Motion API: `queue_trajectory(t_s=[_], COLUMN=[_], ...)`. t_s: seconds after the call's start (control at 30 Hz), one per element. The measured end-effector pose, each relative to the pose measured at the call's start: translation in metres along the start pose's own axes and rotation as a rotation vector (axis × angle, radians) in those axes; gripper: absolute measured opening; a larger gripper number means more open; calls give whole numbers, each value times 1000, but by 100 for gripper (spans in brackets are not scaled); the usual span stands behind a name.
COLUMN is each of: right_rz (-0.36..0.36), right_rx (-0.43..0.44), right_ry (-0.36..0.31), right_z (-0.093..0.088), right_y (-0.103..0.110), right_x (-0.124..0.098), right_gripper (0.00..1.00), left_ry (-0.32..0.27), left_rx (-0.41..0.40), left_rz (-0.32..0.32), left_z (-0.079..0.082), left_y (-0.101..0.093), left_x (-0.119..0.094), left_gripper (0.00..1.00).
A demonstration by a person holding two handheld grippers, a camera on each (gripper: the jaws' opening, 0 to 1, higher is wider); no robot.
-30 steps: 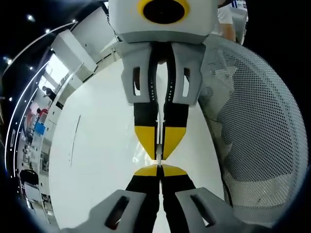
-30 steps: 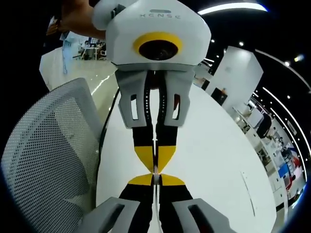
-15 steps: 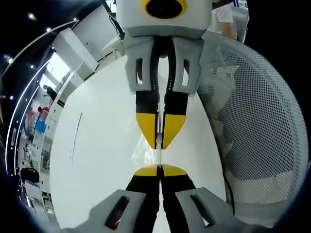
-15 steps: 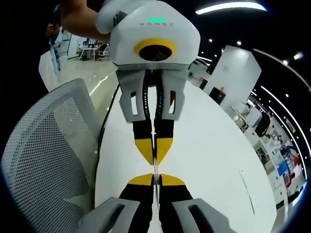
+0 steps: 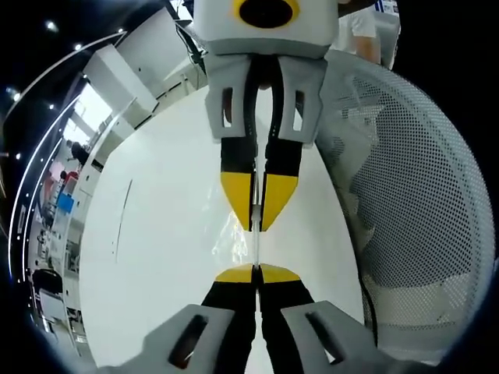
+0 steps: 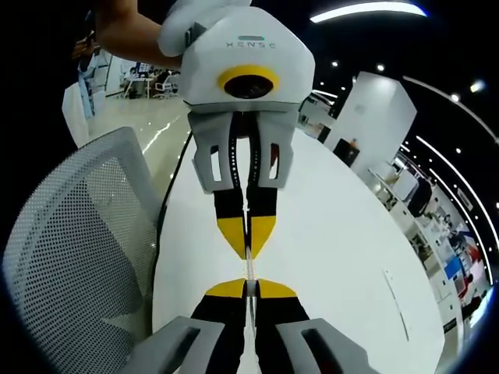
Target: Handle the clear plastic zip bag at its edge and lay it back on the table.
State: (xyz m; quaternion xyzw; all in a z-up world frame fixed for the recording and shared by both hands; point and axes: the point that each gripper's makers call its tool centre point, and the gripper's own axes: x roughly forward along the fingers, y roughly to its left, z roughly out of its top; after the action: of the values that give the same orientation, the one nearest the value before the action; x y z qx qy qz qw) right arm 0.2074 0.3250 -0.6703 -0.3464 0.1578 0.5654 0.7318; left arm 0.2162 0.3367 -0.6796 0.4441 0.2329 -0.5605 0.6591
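**Both grippers pinch the bag edge, tip to tip**

Jaws of the left gripper [image 5: 255, 271] rise from the bottom of the left gripper view, pressed together on a thin strip of the clear plastic zip bag [image 5: 234, 238]. Straight ahead of them, the right gripper [image 5: 257, 222] comes down from the top of that view with its yellow-tipped jaws likewise closed on the same strip, so the two pairs of tips face each other with only a short run of the edge between them. That edge runs along the line from one pair of jaws to the other, and this is the only axis of the bag I can read; the rest of the film shows as faint glints just left of the gap, over the white oval bench [image 5: 156, 257]. Whether the bag touches the bench, I cannot tell.

From the right gripper view the picture mirrors: the right gripper [image 6: 248, 285] below, the left gripper [image 6: 247, 248] above, the bag edge [image 6: 248, 269] a thin pale line between them. A white mesh-backed chair [image 5: 405, 210] stands to the right of the left gripper's jaws, beside the bench.
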Motion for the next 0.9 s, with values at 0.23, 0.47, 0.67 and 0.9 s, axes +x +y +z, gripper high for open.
queue_trajectory(t_s=[0.23, 0.47, 0.67, 0.9], right_rz=[-2, -7, -11, -16], right_rx=[4, 9, 13, 16], right_ry=[0, 2, 1, 3], right_z=[-1, -3, -4, -5], right_y=[-1, -2, -4, -5], right_x=[-2, -3, -5, -6], right_gripper=[0, 0, 0, 0], left_ry=[1, 3, 5, 14], left_rx=[-1, -5, -9, -12], left_rz=[-1, -1, 3, 7], left_z=[0, -2, -4, -8], left_y=[1, 2, 4, 6], left_x=[0, -1, -2, -4], left_gripper=[0, 0, 0, 0])
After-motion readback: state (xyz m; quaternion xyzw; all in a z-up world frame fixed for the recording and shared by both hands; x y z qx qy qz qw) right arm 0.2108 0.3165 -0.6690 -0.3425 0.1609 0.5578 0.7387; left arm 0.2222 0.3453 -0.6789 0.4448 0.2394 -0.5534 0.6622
